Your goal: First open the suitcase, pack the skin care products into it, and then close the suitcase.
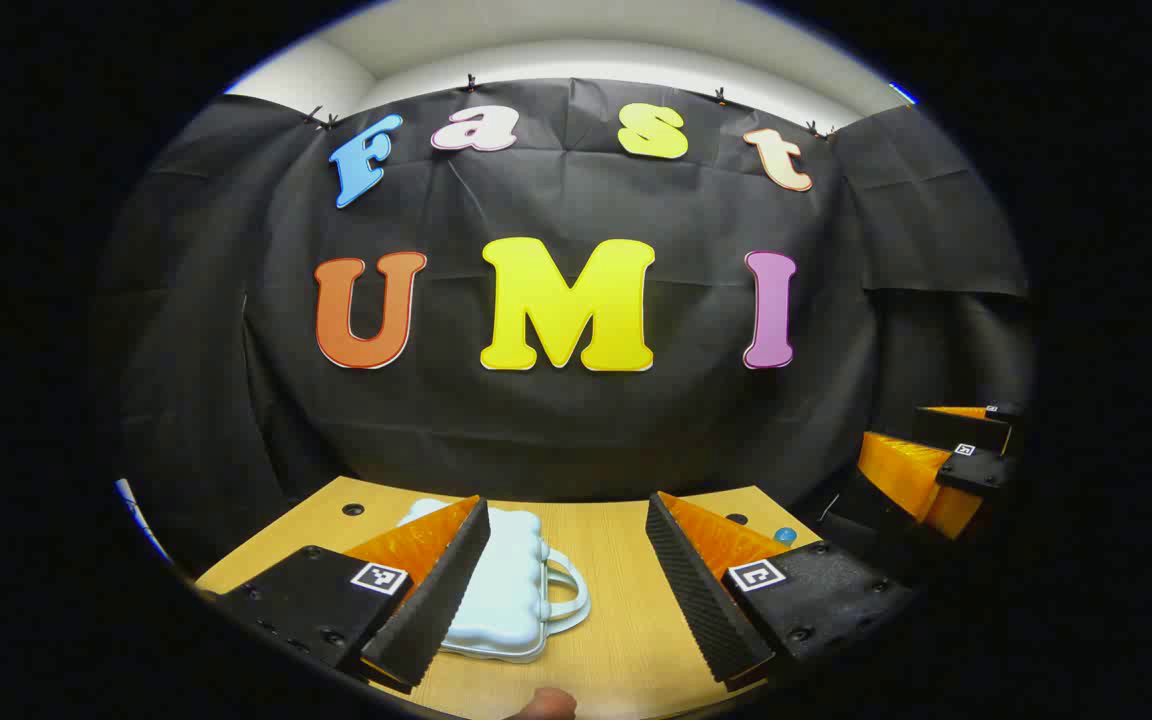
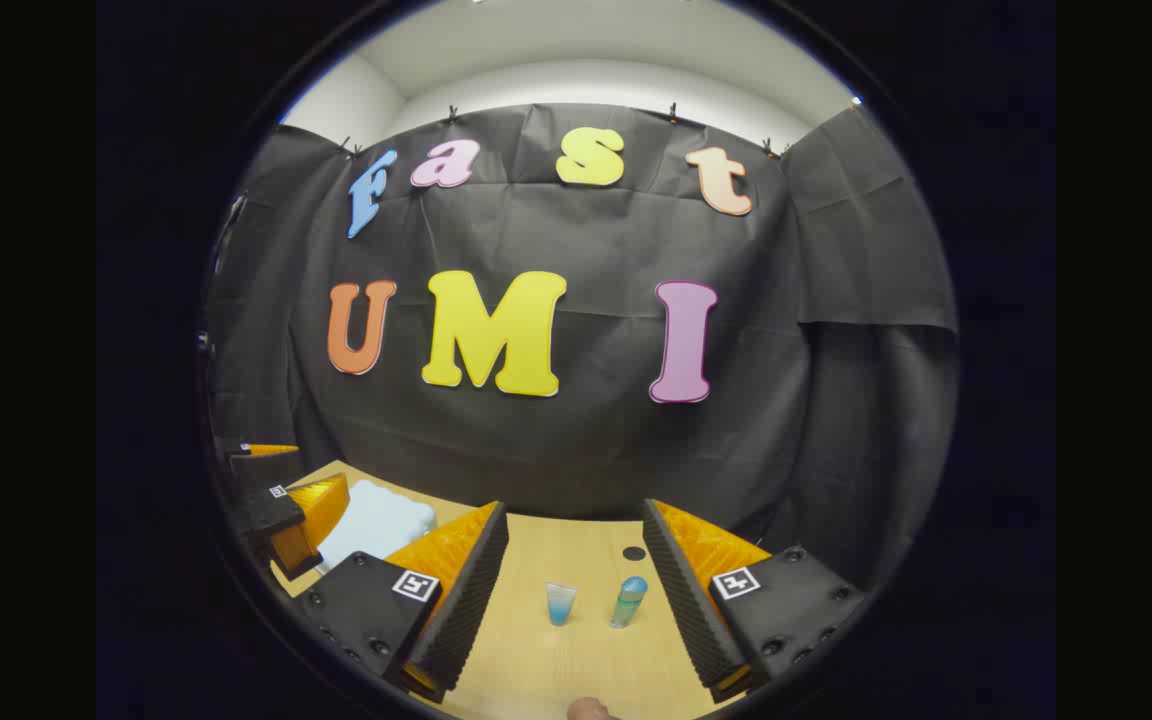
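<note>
Your suitcase, a pale blue case with a handle, lies flat and closed on the wooden surface, partly behind one finger in the left gripper view. Your left gripper has its fingers spread wide and grips nothing. In the right gripper view, your right gripper is spread wide too, nothing between its fingers except bare surface in front of two skin care items: a small blue cup-like bottle and a taller tube with a blue cap, both upright, near each other but apart. There's open wood around them. The far edge of the surface meets the black cloth wall, and there's a white ceiling above.
</note>
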A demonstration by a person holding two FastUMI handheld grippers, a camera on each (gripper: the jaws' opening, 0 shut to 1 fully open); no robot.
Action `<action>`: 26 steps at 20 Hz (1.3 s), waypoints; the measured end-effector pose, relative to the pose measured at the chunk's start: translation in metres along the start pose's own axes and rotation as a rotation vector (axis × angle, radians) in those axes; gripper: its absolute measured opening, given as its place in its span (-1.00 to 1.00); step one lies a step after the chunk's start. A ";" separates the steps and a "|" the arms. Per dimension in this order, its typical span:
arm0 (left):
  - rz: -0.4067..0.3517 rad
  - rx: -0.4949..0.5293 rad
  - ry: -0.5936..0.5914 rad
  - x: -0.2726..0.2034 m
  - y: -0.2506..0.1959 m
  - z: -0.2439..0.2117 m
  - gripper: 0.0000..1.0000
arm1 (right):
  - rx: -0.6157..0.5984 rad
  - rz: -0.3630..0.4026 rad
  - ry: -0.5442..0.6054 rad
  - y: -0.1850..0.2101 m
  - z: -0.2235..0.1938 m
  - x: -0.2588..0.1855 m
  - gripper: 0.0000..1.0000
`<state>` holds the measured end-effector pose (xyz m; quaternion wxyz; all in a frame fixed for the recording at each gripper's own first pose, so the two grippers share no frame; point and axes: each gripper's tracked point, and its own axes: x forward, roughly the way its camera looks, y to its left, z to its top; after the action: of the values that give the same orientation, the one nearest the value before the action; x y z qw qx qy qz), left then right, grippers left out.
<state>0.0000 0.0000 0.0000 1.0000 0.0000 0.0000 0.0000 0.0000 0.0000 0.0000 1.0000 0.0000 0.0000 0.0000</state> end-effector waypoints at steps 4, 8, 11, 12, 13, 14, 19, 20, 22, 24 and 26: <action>0.011 -0.007 -0.005 0.003 -0.001 0.001 1.00 | -0.008 0.012 -0.001 -0.005 0.000 0.001 0.62; 0.008 0.004 0.000 0.004 -0.004 0.002 1.00 | 0.004 -0.001 -0.003 -0.013 0.002 0.004 0.60; 0.000 0.010 0.003 0.007 -0.011 0.000 1.00 | 0.004 -0.004 0.004 -0.016 0.000 0.007 0.60; -0.004 0.012 0.010 0.008 -0.014 -0.001 1.00 | 0.007 -0.004 0.010 -0.017 -0.003 0.007 0.61; -0.003 0.011 0.012 0.008 -0.014 -0.002 1.00 | 0.012 -0.004 0.013 -0.019 -0.003 0.006 0.61; -0.007 0.009 0.013 0.008 -0.015 -0.002 1.00 | 0.014 -0.005 0.014 -0.021 -0.004 0.007 0.61; -0.005 0.015 0.028 0.013 -0.019 -0.008 1.00 | 0.018 -0.006 0.024 -0.024 -0.009 0.010 0.60; 0.004 0.023 0.023 0.016 -0.016 -0.008 1.00 | 0.017 -0.009 0.026 -0.025 -0.010 0.011 0.60; 0.023 0.057 0.010 0.026 -0.010 -0.012 1.00 | 0.016 -0.017 0.033 -0.030 -0.014 0.013 0.61; 0.048 0.102 0.005 0.039 -0.002 -0.025 1.00 | 0.016 -0.028 0.045 -0.036 -0.020 0.015 0.61; 0.080 0.188 0.002 0.054 0.008 -0.041 1.00 | 0.012 -0.043 0.058 -0.045 -0.025 0.016 0.60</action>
<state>0.0539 0.0080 -0.0412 0.9948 0.0939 0.0010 0.0397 0.0163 -0.0449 -0.0247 0.9993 0.0060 0.0291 -0.0214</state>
